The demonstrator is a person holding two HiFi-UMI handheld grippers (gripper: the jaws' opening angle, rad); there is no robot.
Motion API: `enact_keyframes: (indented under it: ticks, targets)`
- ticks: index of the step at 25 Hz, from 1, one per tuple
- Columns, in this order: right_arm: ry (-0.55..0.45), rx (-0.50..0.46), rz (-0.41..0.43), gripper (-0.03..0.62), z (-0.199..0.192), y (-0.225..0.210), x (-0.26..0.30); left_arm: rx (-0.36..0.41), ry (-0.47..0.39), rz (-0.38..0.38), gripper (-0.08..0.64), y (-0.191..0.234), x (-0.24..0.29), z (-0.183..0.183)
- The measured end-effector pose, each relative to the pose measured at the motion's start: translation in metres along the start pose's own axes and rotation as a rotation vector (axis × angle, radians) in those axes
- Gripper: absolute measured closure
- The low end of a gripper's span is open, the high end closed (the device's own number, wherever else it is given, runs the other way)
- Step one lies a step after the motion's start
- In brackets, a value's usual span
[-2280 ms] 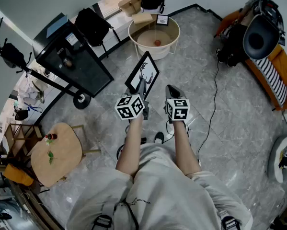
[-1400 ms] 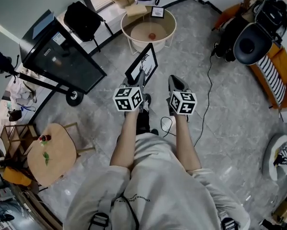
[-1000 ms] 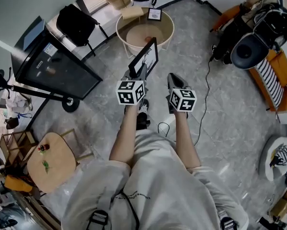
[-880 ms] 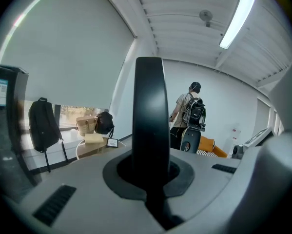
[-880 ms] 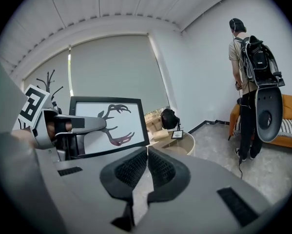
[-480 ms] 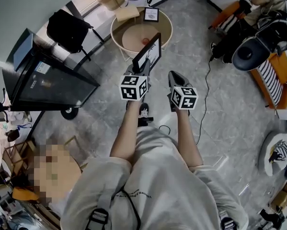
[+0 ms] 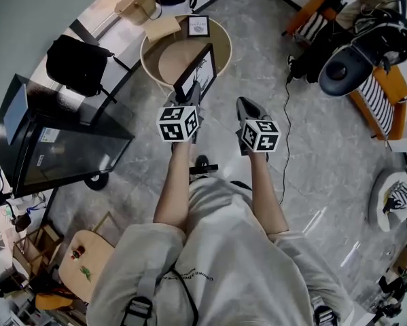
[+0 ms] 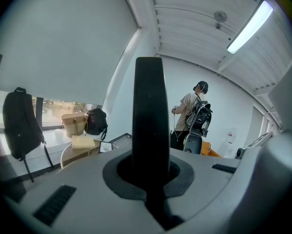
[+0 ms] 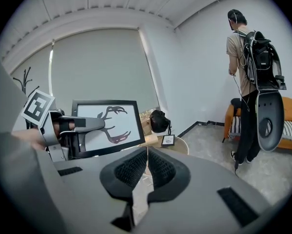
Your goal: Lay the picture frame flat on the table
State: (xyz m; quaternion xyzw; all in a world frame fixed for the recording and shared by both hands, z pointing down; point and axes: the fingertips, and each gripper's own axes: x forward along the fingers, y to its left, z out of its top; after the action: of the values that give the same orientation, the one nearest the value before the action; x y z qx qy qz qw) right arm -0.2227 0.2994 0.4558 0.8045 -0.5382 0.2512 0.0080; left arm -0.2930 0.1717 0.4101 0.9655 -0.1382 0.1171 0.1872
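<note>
Carrying step, by the look of it: the left gripper (image 7: 191, 92), jaws clamped on the upright picture frame's (image 7: 196, 70) lower edge, holds it at the round counter's (image 7: 220, 31) near side, the right gripper (image 7: 244, 104) has jaws closed on nothing, and next the frame needs tilting and lowering flat.

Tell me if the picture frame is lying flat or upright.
Upright, not flat: the left gripper is shut on the picture frame at its edge, deer print facing sideways.

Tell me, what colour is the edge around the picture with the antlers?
Black. The black-edged rectangular picture frame shows best in the right gripper view.
</note>
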Motion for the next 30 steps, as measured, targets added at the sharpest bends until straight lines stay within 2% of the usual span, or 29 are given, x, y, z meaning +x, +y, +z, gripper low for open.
enact_keyframes:
  ticks: [4,9,13,17,24,30]
  targets:
    - [-0.003,0.011,-0.02,0.557,0.005,-0.01,0.011,-0.025,0.001,-0.002,0.532,0.015,0.019,0.003]
    - [0.007,0.054,-0.044,0.557,0.002,-0.029,0.026,-0.032,0.042,-0.011,0.534,0.025,0.046,-0.005]
    - [0.011,0.044,-0.005,0.557,0.003,-0.032,0.042,-0.034,0.047,-0.017,0.534,0.028,0.061,-0.007]
    - [-0.011,0.047,0.055,0.557,0.025,-0.041,0.073,-0.031,0.014,0.008,0.532,0.036,0.083,0.009]
    - [-0.004,-0.003,0.175,0.557,0.089,-0.067,0.152,-0.045,-0.032,0.133,0.532,0.069,0.139,0.056]
    - [-0.008,-0.045,0.383,0.557,0.14,-0.075,0.219,-0.087,-0.03,0.314,0.534,0.097,0.163,0.066]
